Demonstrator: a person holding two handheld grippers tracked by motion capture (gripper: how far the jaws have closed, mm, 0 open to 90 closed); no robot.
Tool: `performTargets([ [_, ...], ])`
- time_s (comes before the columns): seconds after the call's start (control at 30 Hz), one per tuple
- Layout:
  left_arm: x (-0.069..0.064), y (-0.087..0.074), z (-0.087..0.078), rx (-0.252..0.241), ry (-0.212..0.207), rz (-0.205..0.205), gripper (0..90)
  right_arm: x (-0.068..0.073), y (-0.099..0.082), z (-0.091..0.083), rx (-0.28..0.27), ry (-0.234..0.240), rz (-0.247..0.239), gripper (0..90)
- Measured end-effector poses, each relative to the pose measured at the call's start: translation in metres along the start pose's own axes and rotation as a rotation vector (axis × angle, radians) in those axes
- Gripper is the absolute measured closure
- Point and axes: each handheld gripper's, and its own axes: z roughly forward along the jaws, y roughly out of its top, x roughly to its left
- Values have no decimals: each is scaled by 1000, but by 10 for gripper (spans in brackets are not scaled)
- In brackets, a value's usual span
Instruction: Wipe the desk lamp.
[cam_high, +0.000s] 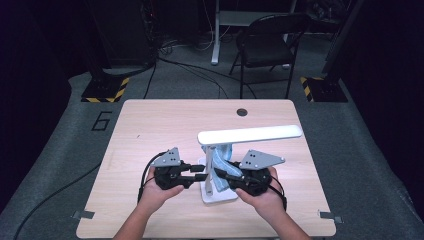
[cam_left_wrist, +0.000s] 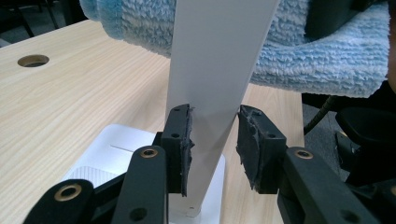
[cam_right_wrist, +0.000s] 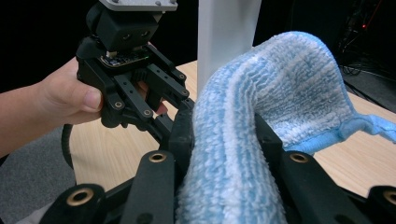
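A white desk lamp (cam_high: 250, 135) stands on the wooden table (cam_high: 150, 125), its flat base (cam_high: 222, 197) near the front edge. My left gripper (cam_high: 200, 172) reaches in from the left, and its pads sit on either side of the lamp's upright post (cam_left_wrist: 210, 70), closed on it. My right gripper (cam_high: 221, 175) comes from the right, shut on a blue terry cloth (cam_right_wrist: 252, 107). The cloth (cam_high: 220, 160) lies against the post just below the lamp head. In the right gripper view, the left gripper (cam_right_wrist: 135, 70) and the hand holding it are beyond the cloth.
A round cable hole (cam_high: 242, 112) sits at the table's far edge. A black folding chair (cam_high: 270, 40) and stand feet with hazard stripes (cam_high: 105, 92) are on the floor behind. Bare tabletop lies to the left and far side of the lamp.
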Motion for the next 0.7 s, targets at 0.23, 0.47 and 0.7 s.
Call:
performTargets([
  [0.23, 0, 0, 0, -2, 0, -4, 644, -2, -7, 3, -4, 13, 23, 677],
  [0.47, -1, 0, 0, 1, 2, -4, 644, -5, -22, 12, 34, 33, 29, 677],
  [0.7, -1, 0, 0, 2, 3, -3, 644, -8, -41, 22, 70, 57, 56, 677],
])
